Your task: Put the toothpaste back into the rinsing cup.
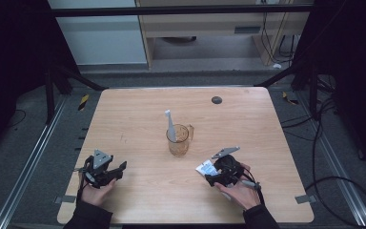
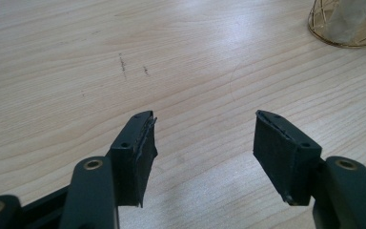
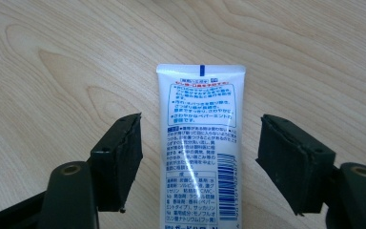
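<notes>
Toothpaste tube (image 3: 200,148) flat on the bench (image 1: 138,124) between the wide-spread jaws of the right gripper (image 3: 199,162), untouched; left gripper (image 2: 204,152) likewise wide, over bare wood near the cup (image 1: 179,140)

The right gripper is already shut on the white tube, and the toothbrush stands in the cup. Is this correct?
Not quite: in the right gripper view the right gripper is open, with the tube lying between its jaws, touching neither. The toothbrush does stand in the cup.
</notes>
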Tool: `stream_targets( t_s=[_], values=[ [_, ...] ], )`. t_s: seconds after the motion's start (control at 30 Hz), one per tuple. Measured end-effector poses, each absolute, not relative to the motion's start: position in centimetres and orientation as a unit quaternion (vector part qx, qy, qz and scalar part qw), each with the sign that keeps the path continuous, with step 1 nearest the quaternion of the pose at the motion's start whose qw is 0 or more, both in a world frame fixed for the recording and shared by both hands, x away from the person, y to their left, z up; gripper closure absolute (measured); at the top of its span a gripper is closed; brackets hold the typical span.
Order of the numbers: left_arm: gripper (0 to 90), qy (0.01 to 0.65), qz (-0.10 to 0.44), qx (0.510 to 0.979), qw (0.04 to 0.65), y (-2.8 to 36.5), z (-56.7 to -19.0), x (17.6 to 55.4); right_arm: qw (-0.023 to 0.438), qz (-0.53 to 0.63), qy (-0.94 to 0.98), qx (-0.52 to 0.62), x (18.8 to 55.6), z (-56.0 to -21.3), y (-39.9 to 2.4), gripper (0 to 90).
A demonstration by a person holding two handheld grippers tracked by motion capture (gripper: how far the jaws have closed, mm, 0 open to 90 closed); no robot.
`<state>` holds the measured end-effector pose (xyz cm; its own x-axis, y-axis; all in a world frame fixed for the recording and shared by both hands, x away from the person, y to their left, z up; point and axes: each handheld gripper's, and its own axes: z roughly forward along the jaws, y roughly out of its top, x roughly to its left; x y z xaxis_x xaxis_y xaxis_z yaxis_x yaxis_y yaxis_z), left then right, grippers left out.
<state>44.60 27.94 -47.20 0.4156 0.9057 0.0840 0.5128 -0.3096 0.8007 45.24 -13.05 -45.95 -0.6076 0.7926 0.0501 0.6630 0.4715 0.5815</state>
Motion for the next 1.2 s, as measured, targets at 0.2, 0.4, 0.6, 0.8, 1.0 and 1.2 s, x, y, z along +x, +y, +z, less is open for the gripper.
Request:
stream_targets(
  t_s=[0.2,0.4,0.6,0.8,1.0,1.2],
  values=[
    [38.9,0.464,0.275,0.764,0.356,27.9,-47.2,44.6,0.117,0.281,0.851,0.427,45.5,-46.1,-12.8,33.0],
    [38.9,0.464,0.274,0.764,0.355,27.9,-47.2,44.6,0.111,0.272,0.853,0.431,45.8,-46.6,-12.5,34.4],
    [38.9,0.463,0.274,0.765,0.354,27.9,-47.2,44.7,0.104,0.26,0.86,0.427,46.1,-47.2,-12.2,35.3],
    [38.9,0.463,0.274,0.765,0.353,27.8,-47.3,44.6,0.101,0.254,0.86,0.43,46.3,-47.5,-12.0,35.7],
    [38.9,0.463,0.273,0.766,0.352,27.8,-47.3,44.7,0.102,0.251,0.861,0.43,46.7,-47.9,-11.8,36.5],
    [38.9,0.463,0.272,0.768,0.349,27.7,-47.3,44.7,0.105,0.243,0.864,0.429,46.9,-48.2,-11.7,37.9]
  ],
)
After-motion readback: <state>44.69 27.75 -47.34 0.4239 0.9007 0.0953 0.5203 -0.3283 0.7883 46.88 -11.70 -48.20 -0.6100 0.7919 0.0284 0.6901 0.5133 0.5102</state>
